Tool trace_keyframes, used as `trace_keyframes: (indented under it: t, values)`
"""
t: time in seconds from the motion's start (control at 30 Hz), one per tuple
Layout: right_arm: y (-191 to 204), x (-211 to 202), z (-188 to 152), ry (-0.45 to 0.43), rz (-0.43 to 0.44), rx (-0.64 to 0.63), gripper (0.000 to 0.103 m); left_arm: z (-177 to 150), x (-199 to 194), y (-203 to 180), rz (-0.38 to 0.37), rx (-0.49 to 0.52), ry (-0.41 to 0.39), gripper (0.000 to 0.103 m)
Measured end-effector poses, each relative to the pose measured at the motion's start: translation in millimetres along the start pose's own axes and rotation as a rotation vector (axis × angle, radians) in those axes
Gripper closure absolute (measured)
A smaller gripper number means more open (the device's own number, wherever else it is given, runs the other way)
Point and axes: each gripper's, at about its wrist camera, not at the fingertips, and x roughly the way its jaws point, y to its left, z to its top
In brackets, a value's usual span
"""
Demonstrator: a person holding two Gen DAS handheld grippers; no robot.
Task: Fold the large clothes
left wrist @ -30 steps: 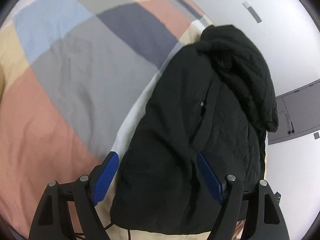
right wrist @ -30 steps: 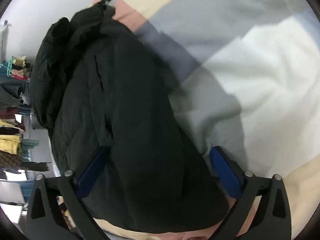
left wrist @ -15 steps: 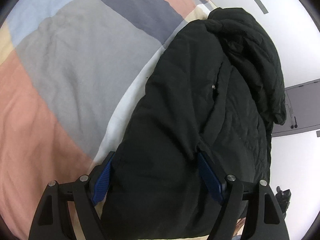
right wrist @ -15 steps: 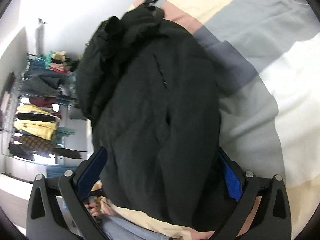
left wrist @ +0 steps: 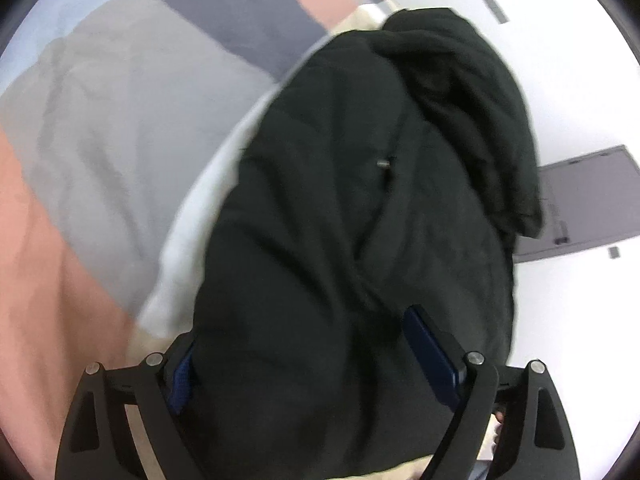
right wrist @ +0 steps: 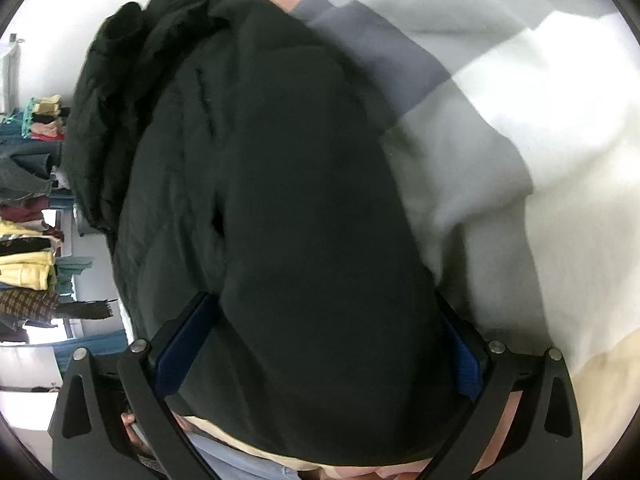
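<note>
A large black padded jacket (left wrist: 360,200) lies folded lengthwise near the edge of a bed, its hood end far from me. My left gripper (left wrist: 312,344) is wide open, its blue-padded fingers (left wrist: 430,350) straddling the jacket's near end; the left pad is partly hidden by cloth. In the right wrist view the same jacket (right wrist: 272,200) fills the middle. My right gripper (right wrist: 320,348) is also wide open, with the jacket's near end bulging between its fingers (right wrist: 182,346). Neither is closed on the cloth.
The bed cover is patchwork: grey, pink, blue, white and cream blocks (left wrist: 120,140), also to the right in the right wrist view (right wrist: 540,120). A white floor and grey mat (left wrist: 588,204) lie beyond the bed edge. A clothes rack (right wrist: 28,220) stands at left.
Both grippers have moved forward over the jacket's near end, so the cloth now covers more of the space between the fingers. The jaws have stayed wide open. The right view swung back toward the bed.
</note>
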Motion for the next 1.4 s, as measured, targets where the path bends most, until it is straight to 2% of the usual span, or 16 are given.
trace_keyframes:
  t: [0.13, 0.23, 0.27, 0.3, 0.33, 0.37, 0.47, 0.53, 0.57, 0.73, 0.83, 1.07, 1.4]
  values:
    - [22, -14, -6, -0.04, 0.155, -0.105, 0.006, -1, 0, -8, -0.052, 0.022, -0.005, 0.017]
    - [32, -23, -8, -0.077, 0.184, -0.146, 0.011, 2, 6, -8, -0.041, 0.017, 0.005, 0.032]
    - [30, -23, -8, -0.081, 0.176, -0.133, 0.02, 2, 8, -7, -0.035, 0.014, 0.006, 0.038]
    - [27, -23, -8, -0.082, 0.166, -0.118, 0.034, 2, 9, -6, -0.026, 0.01, 0.008, 0.042]
    - [20, -22, -6, -0.087, 0.136, -0.079, 0.043, 1, 11, -6, -0.017, 0.008, 0.009, 0.052]
    - [14, -22, -3, -0.091, 0.117, -0.059, 0.063, 0, 9, -3, -0.014, 0.008, 0.006, 0.066]
    - [11, -30, -8, -0.13, 0.111, -0.029, 0.081, -2, 1, -3, -0.048, 0.019, -0.011, 0.087]
    - [22, -41, -12, -0.151, 0.086, -0.069, 0.087, -4, -8, -10, -0.049, 0.051, -0.027, 0.093]
    - [26, -46, -13, -0.154, 0.101, -0.086, 0.092, -4, -15, -14, -0.066, 0.059, -0.037, 0.095]
    - [65, -78, -23, -0.191, 0.166, -0.195, 0.096, -6, -60, -19, -0.215, 0.004, -0.053, 0.098]
    - [81, -97, -32, -0.207, 0.201, -0.24, 0.096, -9, -93, -16, -0.267, -0.01, -0.066, 0.099]
    - [89, -153, -65, -0.25, 0.285, -0.302, 0.097, -27, -160, -24, -0.305, 0.027, -0.104, 0.099]
    - [81, -226, -141, -0.31, 0.352, -0.401, 0.097, -99, -243, -20, -0.329, 0.064, -0.136, 0.099]
